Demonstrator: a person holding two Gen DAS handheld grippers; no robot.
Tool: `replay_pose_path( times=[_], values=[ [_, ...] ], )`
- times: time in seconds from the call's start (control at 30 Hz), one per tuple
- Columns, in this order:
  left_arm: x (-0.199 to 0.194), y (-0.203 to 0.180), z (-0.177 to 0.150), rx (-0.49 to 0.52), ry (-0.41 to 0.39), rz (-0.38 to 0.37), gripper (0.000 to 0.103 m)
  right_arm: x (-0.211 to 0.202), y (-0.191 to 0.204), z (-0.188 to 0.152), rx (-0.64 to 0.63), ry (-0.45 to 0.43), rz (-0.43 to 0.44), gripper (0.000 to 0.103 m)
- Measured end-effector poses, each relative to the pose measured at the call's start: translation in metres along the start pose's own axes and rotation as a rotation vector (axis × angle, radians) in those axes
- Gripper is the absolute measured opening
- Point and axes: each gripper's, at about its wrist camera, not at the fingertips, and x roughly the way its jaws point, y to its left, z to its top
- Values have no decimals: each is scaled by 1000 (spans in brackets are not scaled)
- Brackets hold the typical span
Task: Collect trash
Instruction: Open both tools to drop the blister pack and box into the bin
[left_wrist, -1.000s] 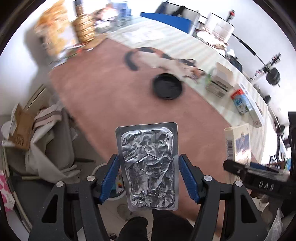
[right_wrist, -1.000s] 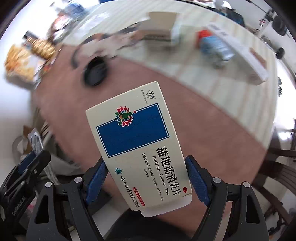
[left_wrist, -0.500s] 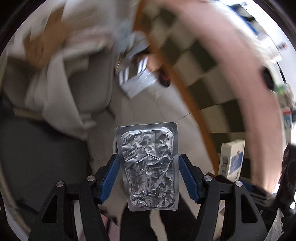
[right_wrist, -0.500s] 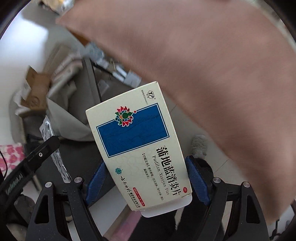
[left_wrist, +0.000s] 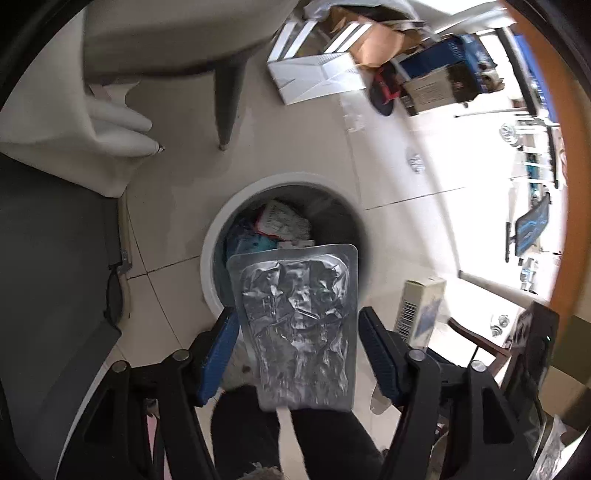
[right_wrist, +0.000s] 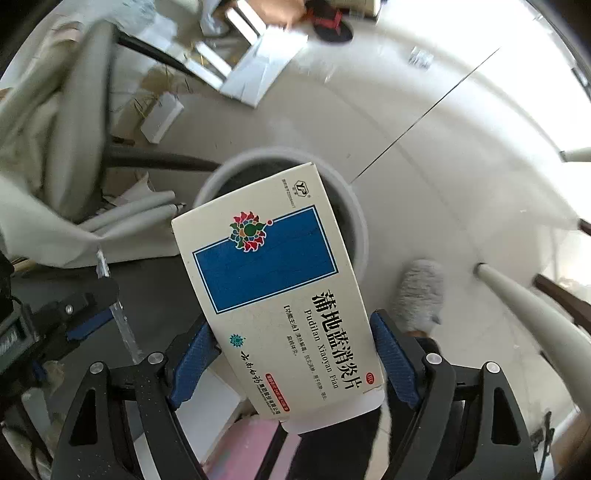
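Note:
My left gripper (left_wrist: 297, 332) is shut on a crumpled silver blister pack (left_wrist: 295, 317) and holds it above the near rim of a round white trash bin (left_wrist: 214, 236) on the floor. The bin holds some wrappers (left_wrist: 280, 221). My right gripper (right_wrist: 291, 343) is shut on a cream medicine box with a blue panel (right_wrist: 273, 280), held over the same bin (right_wrist: 358, 229), which the box mostly hides. The box also shows at the right of the left wrist view (left_wrist: 421, 310). The left gripper with the blister pack shows at the left of the right wrist view (right_wrist: 92, 317).
Tiled floor lies all around the bin. A chair leg (left_wrist: 223, 99) and white cloth (left_wrist: 92, 122) are at the upper left. Cardboard and white boxes (left_wrist: 317, 74) lie beyond. A grey slipper (right_wrist: 421, 295) is right of the bin. Table legs (right_wrist: 524, 295) stand at right.
Both grippers swung from the tabletop down and over the floor. The trash bin has come into view below both held items. Both grips are unchanged.

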Motion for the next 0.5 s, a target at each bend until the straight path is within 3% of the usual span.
replay_pose_path(
  times=[0.03, 0.07, 0.13, 0.23, 0.37, 0.5],
  values=[
    [8, 2, 2, -7, 0, 12, 90, 12, -3, 3, 0, 0, 2, 85],
    [15, 6, 2, -10, -1, 22, 97, 22, -5, 6, -11, 4, 1, 88],
    [22, 13, 0, -15, -1, 54, 98, 34, -9, 8, -33, 11, -3, 103],
    [20, 18, -4, -18, -25, 111, 98, 39, -9, 8, -76, 2, -24, 103],
    [3, 20, -17, 0, -101, 202, 98, 33, 2, 9, -138, -18, -118, 103],
    [-16, 15, -31, 24, -121, 229, 98, 3, 12, -3, -179, -52, -208, 103]
  ],
)
